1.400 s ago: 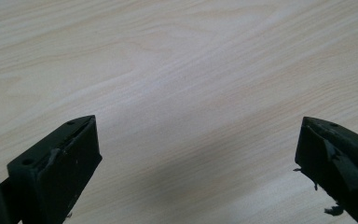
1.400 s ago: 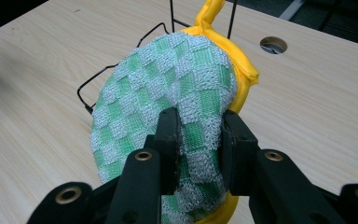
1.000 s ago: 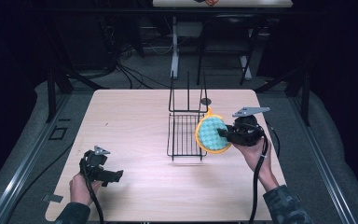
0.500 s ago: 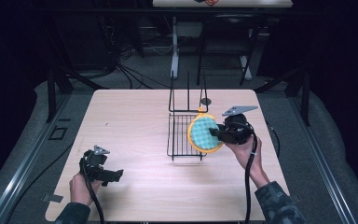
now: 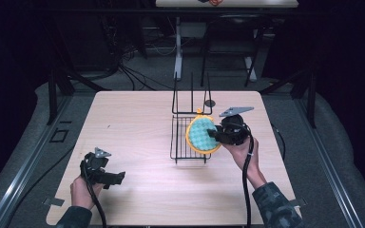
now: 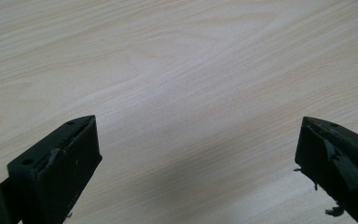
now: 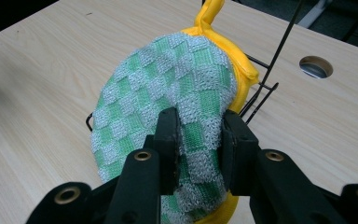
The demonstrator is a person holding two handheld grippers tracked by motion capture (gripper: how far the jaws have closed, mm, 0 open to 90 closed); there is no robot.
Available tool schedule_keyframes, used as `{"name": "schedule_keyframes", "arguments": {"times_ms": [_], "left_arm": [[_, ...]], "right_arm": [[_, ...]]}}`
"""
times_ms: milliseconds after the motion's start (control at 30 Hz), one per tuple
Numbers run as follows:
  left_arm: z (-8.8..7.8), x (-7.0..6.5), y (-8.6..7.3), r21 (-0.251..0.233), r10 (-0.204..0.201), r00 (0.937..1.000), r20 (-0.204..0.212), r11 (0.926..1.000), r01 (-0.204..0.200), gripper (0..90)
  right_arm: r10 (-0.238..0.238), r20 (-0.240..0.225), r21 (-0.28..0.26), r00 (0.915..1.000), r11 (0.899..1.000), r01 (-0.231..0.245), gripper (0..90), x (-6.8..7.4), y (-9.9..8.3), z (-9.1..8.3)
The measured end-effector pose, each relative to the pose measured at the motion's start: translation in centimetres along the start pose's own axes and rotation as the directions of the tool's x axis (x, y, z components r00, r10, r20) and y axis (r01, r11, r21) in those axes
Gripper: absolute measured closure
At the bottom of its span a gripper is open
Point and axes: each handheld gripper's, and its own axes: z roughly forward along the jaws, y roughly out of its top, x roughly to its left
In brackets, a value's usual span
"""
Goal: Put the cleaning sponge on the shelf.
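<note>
Green-checked pot holder [image 5: 202, 135] hangs over the wire rack [image 5: 189, 140] in the high view, clamped by the right hand-held gripper [image 5: 215, 136]; lower it squarely inside. Left hand-held gripper [image 6: 198, 158] view: jaws wide over bare table [image 6: 177, 70]. Right gripper view: fabric [image 7: 168, 107] bunched between pinched jaws; keep the grip firm.
</note>
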Motion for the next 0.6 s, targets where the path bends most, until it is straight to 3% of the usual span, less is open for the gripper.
{"name": "schedule_keyframes", "arguments": {"times_ms": [600], "left_arm": [[-0.1, 0.0, 0.0, 0.002, 0.010, 0.9998, -0.017, 1.0000, -0.010, 0.0]], "right_arm": [[0.008, -0.002, 0.003, 1.0000, 1.000, -0.008, 70.8, 1.1, 0.2, 2.4]]}}
